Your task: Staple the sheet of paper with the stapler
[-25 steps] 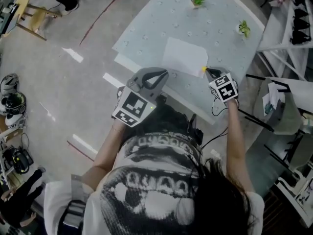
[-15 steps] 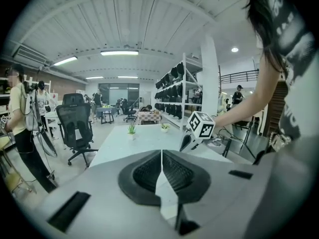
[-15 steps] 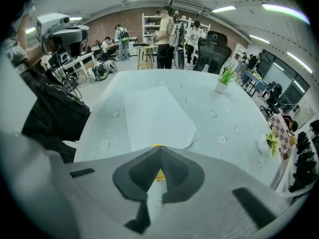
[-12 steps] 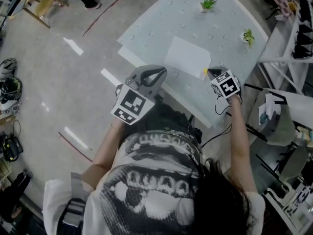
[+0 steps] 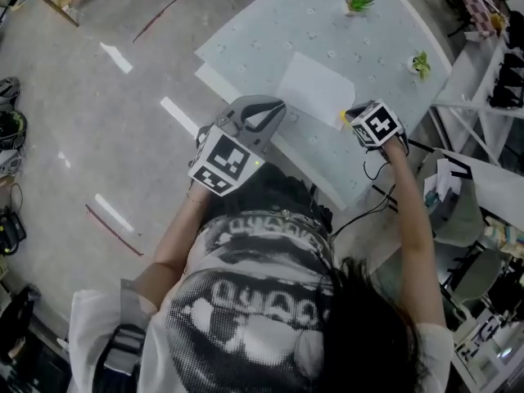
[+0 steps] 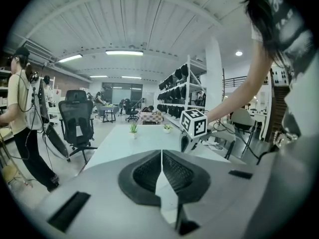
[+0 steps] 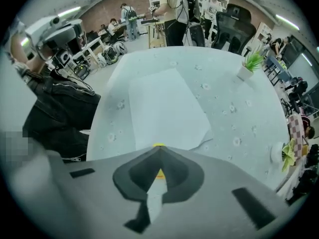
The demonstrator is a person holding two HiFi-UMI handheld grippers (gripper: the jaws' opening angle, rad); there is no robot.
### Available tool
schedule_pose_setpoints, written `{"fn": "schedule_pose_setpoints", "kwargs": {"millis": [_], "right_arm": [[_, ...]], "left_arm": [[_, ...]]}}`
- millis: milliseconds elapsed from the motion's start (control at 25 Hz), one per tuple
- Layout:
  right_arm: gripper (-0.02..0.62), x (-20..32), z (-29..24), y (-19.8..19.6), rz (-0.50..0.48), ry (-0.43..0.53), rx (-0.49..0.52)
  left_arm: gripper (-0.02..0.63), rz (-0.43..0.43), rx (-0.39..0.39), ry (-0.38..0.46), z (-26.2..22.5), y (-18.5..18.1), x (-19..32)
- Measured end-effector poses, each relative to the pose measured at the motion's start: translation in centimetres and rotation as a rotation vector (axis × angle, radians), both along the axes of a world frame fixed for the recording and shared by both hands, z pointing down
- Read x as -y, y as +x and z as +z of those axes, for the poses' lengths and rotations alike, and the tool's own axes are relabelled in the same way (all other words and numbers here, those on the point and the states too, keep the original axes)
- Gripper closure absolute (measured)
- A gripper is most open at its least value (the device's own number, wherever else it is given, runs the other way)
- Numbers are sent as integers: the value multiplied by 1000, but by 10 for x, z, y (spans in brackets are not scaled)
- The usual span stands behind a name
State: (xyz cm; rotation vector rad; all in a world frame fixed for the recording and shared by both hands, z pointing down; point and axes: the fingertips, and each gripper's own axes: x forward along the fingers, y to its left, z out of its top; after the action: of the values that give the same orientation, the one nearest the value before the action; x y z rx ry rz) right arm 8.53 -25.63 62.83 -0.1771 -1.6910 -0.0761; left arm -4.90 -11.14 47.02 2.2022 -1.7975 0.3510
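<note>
A white sheet of paper (image 5: 315, 88) lies flat on the pale table (image 5: 270, 31). At its near right corner a small yellow stapler (image 5: 343, 118) shows. My right gripper (image 5: 351, 115) points straight down onto it, jaws shut. In the right gripper view the paper (image 7: 164, 108) spreads beyond the shut jaws (image 7: 159, 156), and the yellow stapler (image 7: 158, 145) peeks out at their tip. My left gripper (image 5: 273, 106) hangs at the table's near edge, left of the paper, shut on nothing. From the left gripper view (image 6: 161, 156) the right gripper's marker cube (image 6: 194, 123) shows ahead.
Two small potted plants (image 5: 359, 2) (image 5: 421, 62) stand at the table's far side. A chair with papers (image 5: 458, 187) is to the right of the table, shelves beyond it. An office chair (image 6: 76, 118) and a standing person (image 6: 17, 98) are off to the left.
The right gripper has tilted a little over the paper's corner. Both hands stay about where they were, and the paper has not shifted.
</note>
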Motion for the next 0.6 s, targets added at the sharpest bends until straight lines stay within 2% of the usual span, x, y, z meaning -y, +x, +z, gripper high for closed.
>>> {"fn": "schedule_pose_setpoints", "kwargs": {"millis": [240,600], "right_arm": [[594,1,1,0,-42,2,-73],[598,0,7,-5,-12,-22,-70]], "left_arm": [[600,19,-5,-16,6,3,9],[600,22,-9,-14,8,-9,28]]}}
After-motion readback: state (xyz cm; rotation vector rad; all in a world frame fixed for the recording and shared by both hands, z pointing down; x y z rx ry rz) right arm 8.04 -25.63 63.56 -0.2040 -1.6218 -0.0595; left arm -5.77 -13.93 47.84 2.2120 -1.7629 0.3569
